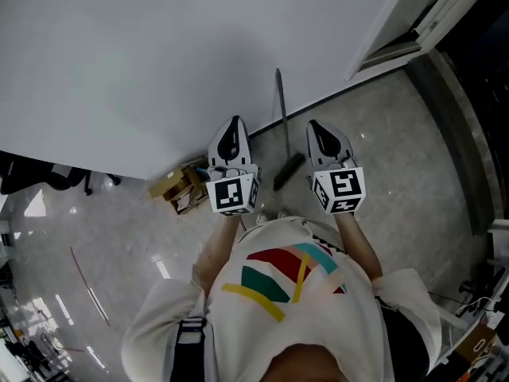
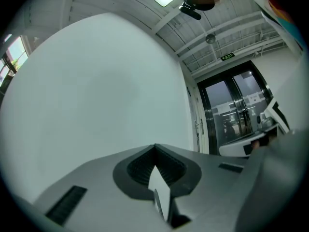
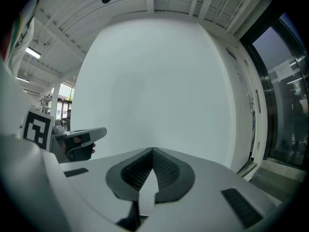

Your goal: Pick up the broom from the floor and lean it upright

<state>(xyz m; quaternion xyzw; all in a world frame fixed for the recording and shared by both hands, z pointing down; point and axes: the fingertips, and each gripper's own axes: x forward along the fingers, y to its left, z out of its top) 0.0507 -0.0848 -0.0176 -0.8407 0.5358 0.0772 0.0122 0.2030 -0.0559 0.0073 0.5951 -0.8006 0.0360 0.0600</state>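
Broom [image 1: 281, 118] leans on wall [image 1: 143, 62]; floor [image 1: 398, 157] open right.

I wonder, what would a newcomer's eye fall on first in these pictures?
The left gripper and right gripper, held side by side before the person, both shut and empty. Between them the broom leans against the white wall, cardboard boxes on the floor to its left.
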